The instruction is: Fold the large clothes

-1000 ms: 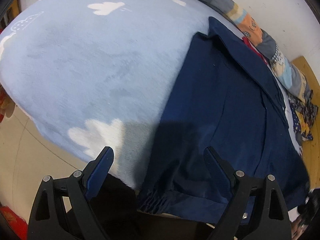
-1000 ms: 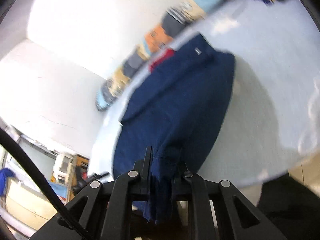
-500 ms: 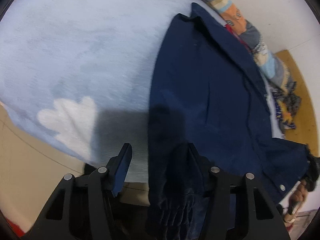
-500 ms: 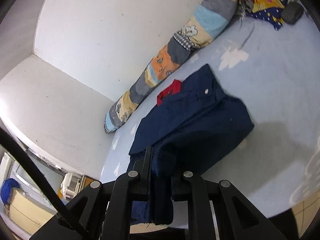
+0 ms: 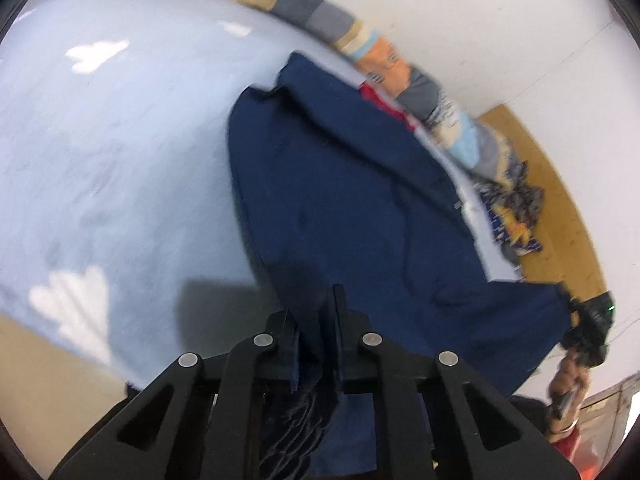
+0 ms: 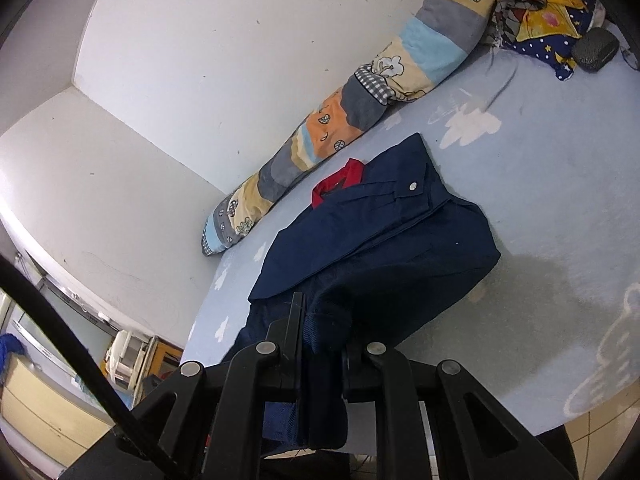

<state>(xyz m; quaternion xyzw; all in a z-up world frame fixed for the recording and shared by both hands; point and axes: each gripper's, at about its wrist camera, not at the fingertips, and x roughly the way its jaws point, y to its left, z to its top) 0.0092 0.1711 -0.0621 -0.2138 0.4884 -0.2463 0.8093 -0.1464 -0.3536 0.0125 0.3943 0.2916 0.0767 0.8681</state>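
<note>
A dark navy jacket [image 5: 340, 200] with a red inner collar [image 6: 340, 178] lies on a light blue bed sheet with white clouds [image 5: 100, 140]. My left gripper [image 5: 316, 320] is shut on the jacket's near hem corner with its ribbed cuff. My right gripper [image 6: 320, 320] is shut on the jacket's other near hem corner [image 6: 324, 360], held just above the bed's front edge. The jacket [image 6: 380, 248] stretches away from both grippers toward the wall.
A long patchwork pillow [image 6: 360, 108] lies along the white wall behind the jacket. A pile of patterned clothes [image 6: 552, 12] sits at the far right of the bed. A wooden headboard [image 5: 560, 208] and beige floor [image 5: 52, 380] border the bed.
My left gripper was open over the hem, then closed on the jacket's corner. Both grippers have lifted the near hem; the right has held its corner throughout.
</note>
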